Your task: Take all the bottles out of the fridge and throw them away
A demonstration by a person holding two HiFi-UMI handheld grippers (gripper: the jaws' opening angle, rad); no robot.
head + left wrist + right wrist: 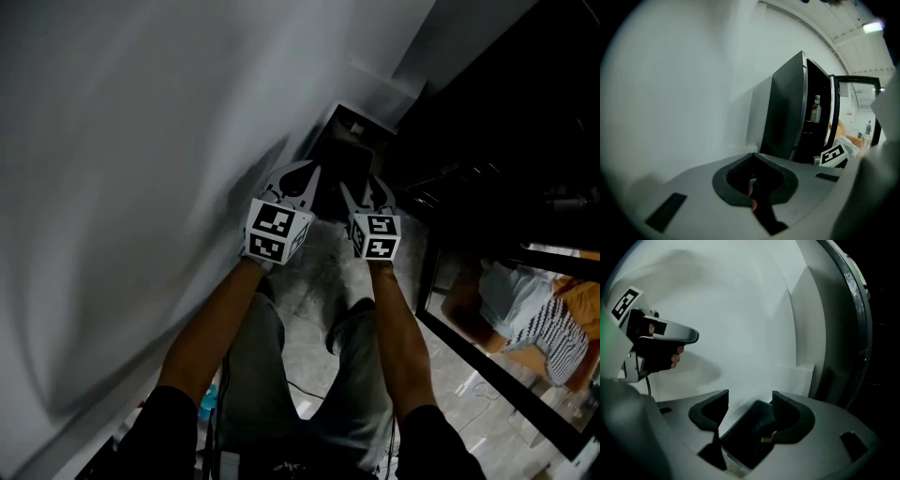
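In the head view both grippers hang side by side over a dark bin (pixel 349 155) on the floor by the white wall. My left gripper (pixel 300 176) has its jaws together with nothing between them; in its own view the left gripper (pixel 752 155) tips meet. My right gripper (pixel 364 190) is open and empty; through the gap of the right gripper (pixel 750 398) I look down into the bin (pixel 749 439), where a small tan piece (pixel 766 439) lies. One bottle (pixel 816 108) with a red label stands on a shelf inside the black fridge (pixel 787 117).
The white wall (pixel 122 159) runs along the left. The fridge's glass door (pixel 487 356) stands open at the right, with a person in a striped shirt (pixel 539 328) beyond it. The holder's legs fill the floor below the grippers. A blue object (pixel 208 403) lies by the left leg.
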